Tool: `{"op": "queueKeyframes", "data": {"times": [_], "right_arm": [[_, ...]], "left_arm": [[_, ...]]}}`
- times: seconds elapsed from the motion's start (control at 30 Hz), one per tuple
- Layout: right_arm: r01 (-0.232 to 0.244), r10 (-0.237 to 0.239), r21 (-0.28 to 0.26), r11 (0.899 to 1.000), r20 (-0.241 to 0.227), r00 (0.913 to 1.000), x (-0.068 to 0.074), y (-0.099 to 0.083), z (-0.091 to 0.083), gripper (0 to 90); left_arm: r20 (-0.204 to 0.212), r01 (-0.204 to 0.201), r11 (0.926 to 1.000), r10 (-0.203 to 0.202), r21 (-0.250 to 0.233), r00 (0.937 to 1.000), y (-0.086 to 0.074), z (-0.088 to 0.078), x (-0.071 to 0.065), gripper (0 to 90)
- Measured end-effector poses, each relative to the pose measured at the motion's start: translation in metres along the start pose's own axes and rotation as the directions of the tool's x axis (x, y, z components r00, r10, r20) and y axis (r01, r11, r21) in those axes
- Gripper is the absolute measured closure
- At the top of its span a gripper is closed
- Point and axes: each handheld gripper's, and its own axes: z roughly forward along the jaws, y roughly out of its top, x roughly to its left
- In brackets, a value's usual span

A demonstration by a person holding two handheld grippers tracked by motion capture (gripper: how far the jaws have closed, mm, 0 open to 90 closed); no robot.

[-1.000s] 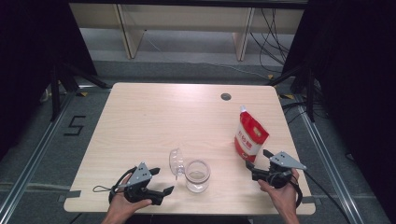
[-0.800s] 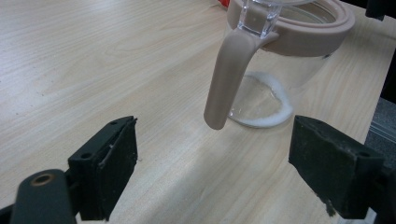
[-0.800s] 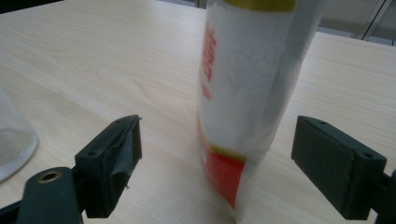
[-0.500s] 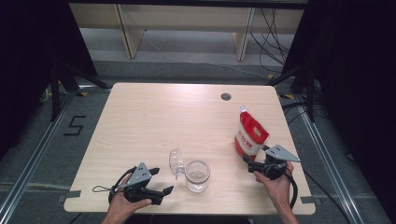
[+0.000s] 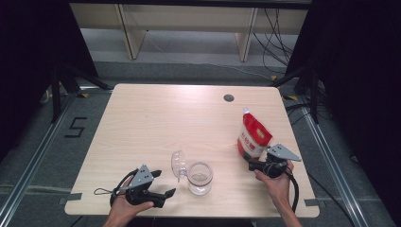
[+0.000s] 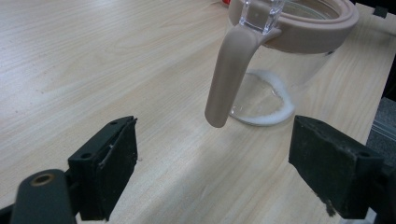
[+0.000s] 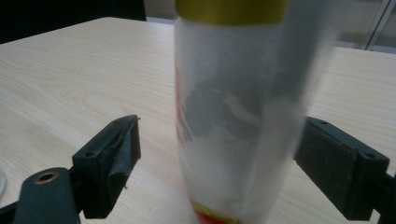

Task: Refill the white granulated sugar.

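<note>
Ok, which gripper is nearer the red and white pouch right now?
Right. The right gripper is open just below the pouch, its jaws on either side of it in the right gripper view. The left gripper sits far across the table, open beside the glass jar.

Clear glass jar [image 6: 280,79] with matt rubbery rim, glossy plastic pouch [image 5: 253,135], pale wood-grain table [image 5: 156,118].

The pouch [image 7: 238,112] is blurred, its top and base cut off.
</note>
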Motion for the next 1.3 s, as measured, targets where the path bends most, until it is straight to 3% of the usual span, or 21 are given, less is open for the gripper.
{"op": "queueKeyframes", "data": {"times": [0.07, 0.2, 0.23, 0.27, 0.3, 0.4, 0.47, 0.53, 0.67, 0.77, 0.83, 0.87, 0.9, 1.0, 1.03, 1.1, 1.17, 1.23, 1.3], "right_arm": [[0.035, -0.035, -0.016, 0.999, -0.004, 0.9994, -0.001, 0.001, 0.003, 16.1], [-0.006, 0.006, -0.013, 1.0, -0.003, 1.0, 0.001, 0.0, 0.004, 16.1], [0.006, -0.006, -0.013, 1.0, -0.01, 0.9999, 0.0, 0.0, 0.005, 16.3], [-0.023, 0.023, -0.019, 1.0, -0.009, 0.9997, 0.001, 0.0, 0.007, 16.5], [-0.023, 0.022, -0.017, 1.0, -0.011, 0.9997, 0.0, 0.0, 0.006, 17.1], [0.002, -0.002, -0.035, 0.999, -0.007, 1.0, -0.002, 0.0, 0.009, 21.4], [-0.019, 0.019, -0.039, 0.999, -0.006, 0.9998, -0.001, 0.0, 0.009, 25.3], [0.018, -0.019, -0.041, 0.999, -0.014, 0.9997, -0.004, 0.0, 0.009, 29.1], [-0.008, 0.008, -0.054, 0.999, -0.007, 0.9999, -0.003, 0.0, 0.011, 34.6], [0.036, -0.037, -0.039, 0.999, -0.011, 0.9993, -0.007, 0.001, 0.009, 40.6], [0.021, -0.021, -0.046, 0.999, 0.003, 0.9998, -0.005, 0.001, 0.01, 41.5], [0.034, -0.034, -0.027, 0.999, -0.004, 0.9994, -0.006, 0.002, 0.009, 42.2], [0.051, -0.051, -0.043, 0.998, 0.015, 0.9986, -0.005, 0.002, 0.009, 42.9], [0.037, -0.037, -0.04, 0.999, 0.017, 0.9992, -0.002, 0.003, 0.009, 44.9], [0.069, -0.069, -0.035, 0.997, 0.012, 0.9975, -0.004, 0.004, 0.009, 45.2], [0.076, -0.076, -0.032, 0.997, 0.014, 0.997, -0.003, 0.005, 0.008, 45.5], [0.052, -0.051, -0.021, 0.998, 0.013, 0.9986, 0.0, 0.005, 0.006, 45.8], [0.08, -0.08, -0.019, 0.997, 0.001, 0.9968, -0.002, 0.005, 0.004, 46.0], [0.059, -0.059, -0.015, 0.998, -0.003, 0.9983, 0.001, 0.004, 0.0, 46.1]], "left_arm": [[0.001, 0.0, 1.0, 0.0, 0.0, 1.0, 0.0, 0.0, 0.0, 15.2], [0.008, -0.002, 1.0, 0.002, 0.006, 1.0, 0.0, 0.0, 0.0, 15.2], [0.001, -0.014, 0.9999, 0.014, 0.01, 0.9999, 0.0, 0.0, 0.0, 15.1], [0.007, -0.033, 0.9993, 0.033, 0.015, 0.9994, 0.001, 0.0, 0.001, 15.2], [0.004, -0.005, 0.9999, 0.005, 0.014, 1.0, 0.0, 0.0, 0.0, 15.2], [0.008, -0.004, 0.9999, 0.003, 0.012, 1.0, 0.0, 0.001, 0.0, 15.1], [0.013, -0.002, 0.9999, 0.002, 0.01, 0.9999, 0.0, 0.001, 0.0, 15.1], [0.01, -0.007, 0.9999, 0.007, 0.015, 0.9999, 0.0, 0.0, 0.0, 15.2], [0.008, -0.009, 0.9998, 0.009, 0.016, 0.9999, 0.0, 0.0, 0.0, 15.2], [0.015, -0.011, 0.9999, 0.011, 0.011, 0.9998, 0.0, 0.001, -0.001, 15.2], [0.018, -0.011, 0.9999, 0.011, 0.01, 0.9998, 0.0, 0.001, -0.001, 15.2], [0.019, -0.013, 0.9999, 0.013, 0.012, 0.9997, 0.0, 0.001, -0.001, 15.2], [0.02, -0.015, 0.9998, 0.015, 0.012, 0.9997, 0.0, 0.001, -0.001, 15.2], [0.01, -0.016, 0.9999, 0.016, 0.006, 0.9998, 0.0, 0.001, -0.002, 15.2], [0.008, -0.017, 0.9998, 0.017, 0.013, 0.9998, 0.0, 0.0, -0.002, 15.2], [0.01, -0.033, 0.9994, 0.033, 0.011, 0.9994, 0.001, 0.0, -0.001, 15.2], [0.008, -0.049, 0.9984, 0.049, 0.027, 0.9988, 0.001, -0.001, 0.001, 15.2], [-0.001, -0.025, 0.9995, 0.025, 0.018, 0.9997, 0.0, 0.0, 0.0, 15.2], [0.011, -0.014, 0.9998, 0.014, 0.014, 0.9998, 0.0, -0.001, -0.001, 15.2]]}}
